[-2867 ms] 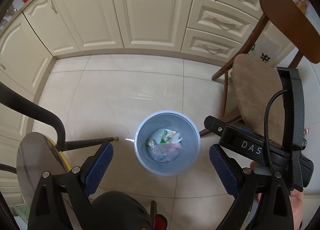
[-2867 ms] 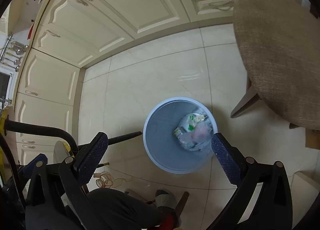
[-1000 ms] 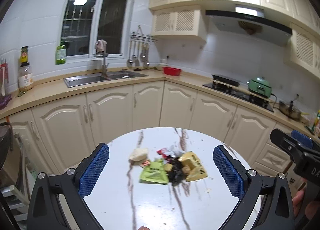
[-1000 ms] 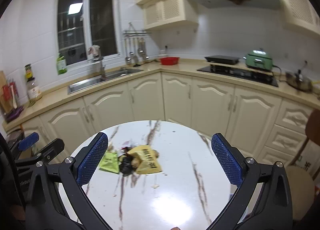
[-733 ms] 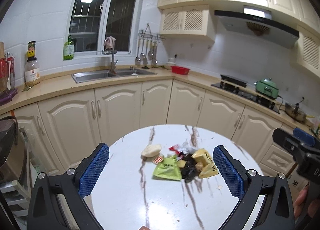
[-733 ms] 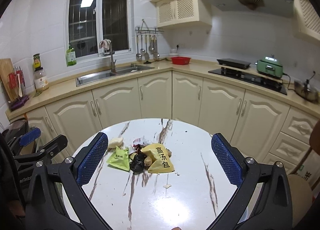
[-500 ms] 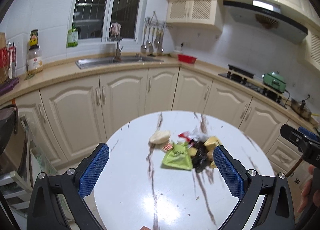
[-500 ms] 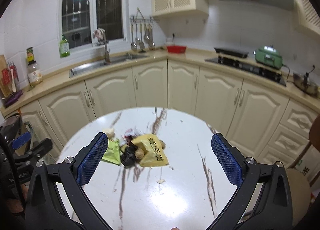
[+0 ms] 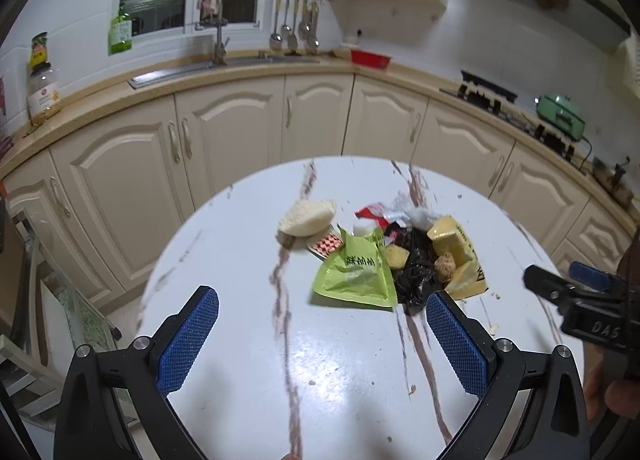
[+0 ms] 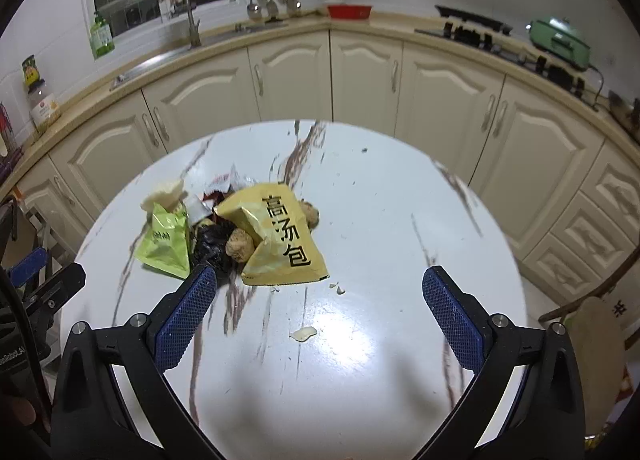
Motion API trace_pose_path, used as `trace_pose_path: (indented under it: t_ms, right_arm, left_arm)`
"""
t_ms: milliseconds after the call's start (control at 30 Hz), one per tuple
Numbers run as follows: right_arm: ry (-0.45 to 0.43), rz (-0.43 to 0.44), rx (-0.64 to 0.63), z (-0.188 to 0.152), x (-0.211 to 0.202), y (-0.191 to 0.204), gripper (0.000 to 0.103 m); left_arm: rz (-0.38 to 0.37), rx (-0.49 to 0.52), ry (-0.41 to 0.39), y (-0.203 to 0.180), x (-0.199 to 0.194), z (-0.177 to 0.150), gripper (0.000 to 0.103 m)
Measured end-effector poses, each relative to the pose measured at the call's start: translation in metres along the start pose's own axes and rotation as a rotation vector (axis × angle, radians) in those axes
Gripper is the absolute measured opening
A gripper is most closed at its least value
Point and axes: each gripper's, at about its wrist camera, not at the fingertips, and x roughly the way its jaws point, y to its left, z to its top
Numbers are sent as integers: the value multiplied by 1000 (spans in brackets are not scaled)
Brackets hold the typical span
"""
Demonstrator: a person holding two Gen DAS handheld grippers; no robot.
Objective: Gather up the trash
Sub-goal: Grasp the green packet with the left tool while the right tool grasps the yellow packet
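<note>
— Trash (image 10: pixel 248 236) is seen heaped left of centre on the table (image 10: pixel 400 220). Why untouched?
— Both grippers, left (image 9: pixel 322 336) and right (image 10: pixel 320 314), are held spread, empty, short of it, presumably for approach.

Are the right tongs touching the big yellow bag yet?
Apart. In the right wrist view, the open right tongs hover with bare white table showing between them and the yellow bag.

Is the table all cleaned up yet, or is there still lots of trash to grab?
Not yet. Nothing is in hand: both the left tongs and the right tongs are open and empty above the table. Left to collect: the yellow packet, green packet, black wrapper, white lump and crumbs.
</note>
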Motion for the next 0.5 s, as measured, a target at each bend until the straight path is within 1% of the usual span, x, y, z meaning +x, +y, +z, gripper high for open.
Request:
trace_pose_path:
  t_ms: [200, 333, 500]
  right_arm:
    - [65, 9, -18, 2, 43, -1, 103]
    - [97, 32, -33, 7, 68, 0, 102]
    - [131, 56, -32, 13, 92, -2, 102]
  left_arm:
    - [14, 7, 59, -7, 54, 28, 102]
    - [15, 7, 104, -10, 94, 45, 102]
    - [31, 9, 153, -15, 139, 62, 102]
